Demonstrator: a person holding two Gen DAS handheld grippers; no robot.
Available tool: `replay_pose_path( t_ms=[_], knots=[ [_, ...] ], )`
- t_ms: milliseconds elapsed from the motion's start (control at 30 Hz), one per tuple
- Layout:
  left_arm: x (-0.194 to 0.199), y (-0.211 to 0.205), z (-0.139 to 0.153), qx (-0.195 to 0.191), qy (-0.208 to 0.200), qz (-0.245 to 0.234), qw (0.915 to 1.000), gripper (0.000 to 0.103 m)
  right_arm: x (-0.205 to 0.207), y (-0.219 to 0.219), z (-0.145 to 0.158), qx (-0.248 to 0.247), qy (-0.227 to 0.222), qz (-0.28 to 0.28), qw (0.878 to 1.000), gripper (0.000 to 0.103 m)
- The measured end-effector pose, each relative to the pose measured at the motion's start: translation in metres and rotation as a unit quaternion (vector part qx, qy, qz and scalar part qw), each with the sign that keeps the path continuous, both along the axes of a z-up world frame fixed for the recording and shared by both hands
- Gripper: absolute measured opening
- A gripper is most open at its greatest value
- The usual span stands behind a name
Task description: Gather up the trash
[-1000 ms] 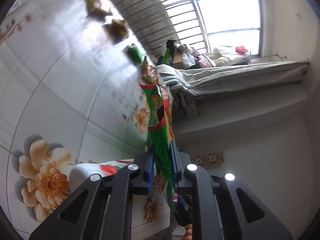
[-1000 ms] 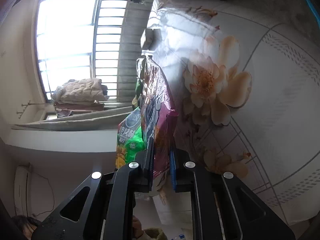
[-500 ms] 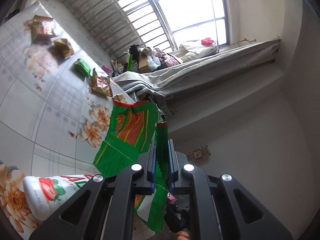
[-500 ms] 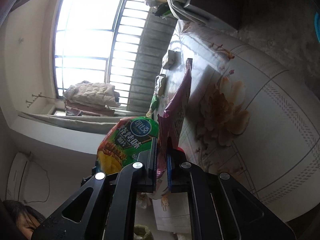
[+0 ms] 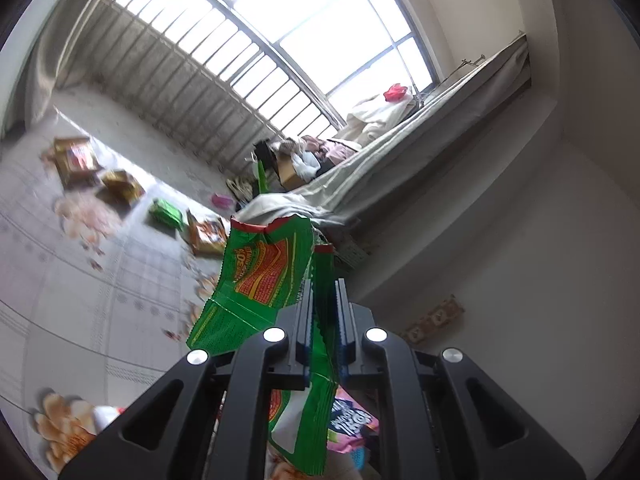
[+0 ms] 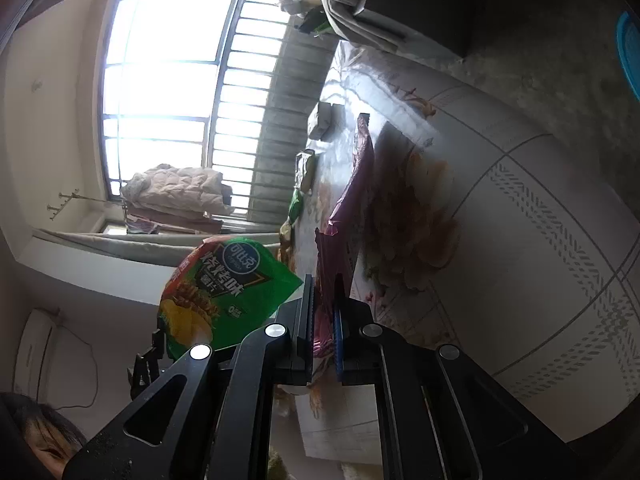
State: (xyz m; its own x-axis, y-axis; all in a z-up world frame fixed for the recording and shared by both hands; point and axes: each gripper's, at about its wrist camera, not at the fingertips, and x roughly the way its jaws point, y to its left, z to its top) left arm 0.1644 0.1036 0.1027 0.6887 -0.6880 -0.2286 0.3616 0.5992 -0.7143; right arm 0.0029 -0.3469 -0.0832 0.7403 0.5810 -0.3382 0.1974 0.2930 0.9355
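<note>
- Left gripper (image 5: 325, 300): jaws pressed together on a torn green foil wrapper with red-orange print (image 5: 264, 276), held up off the surface; torn red top edge, crinkled, tail drooping below the jaws.
- Right gripper (image 6: 322, 300): jaws pinched on a crumpled maroon foil snack bag (image 6: 352, 200), thin, seen edge-on, lifted above the cloth.
- Green chip bag with yellow chip picture (image 6: 216, 292) hangs just left of the right gripper.
- Floral white tablecloth (image 5: 80, 280) beyond; small green packet (image 5: 166, 214) and orange-brown wrappers (image 5: 206, 234) lying on it, apart.
- Barred window (image 5: 280, 40) far back.
</note>
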Motion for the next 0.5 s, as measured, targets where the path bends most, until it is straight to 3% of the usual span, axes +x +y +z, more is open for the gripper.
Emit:
replay_pose_path(
  t_ms=[333,500],
  knots=[
    [-0.011,0.052,0.014,0.031,-0.026,0.084,0.9956,0.008,0.008,0.0,-0.009,-0.012,0.016,-0.002,1.0,0.007],
    [-0.02,0.08,-0.006,0.053,-0.002,0.126,0.9906,0.008,0.009,0.001,-0.015,-0.021,0.027,-0.001,0.999,0.007]
  ],
)
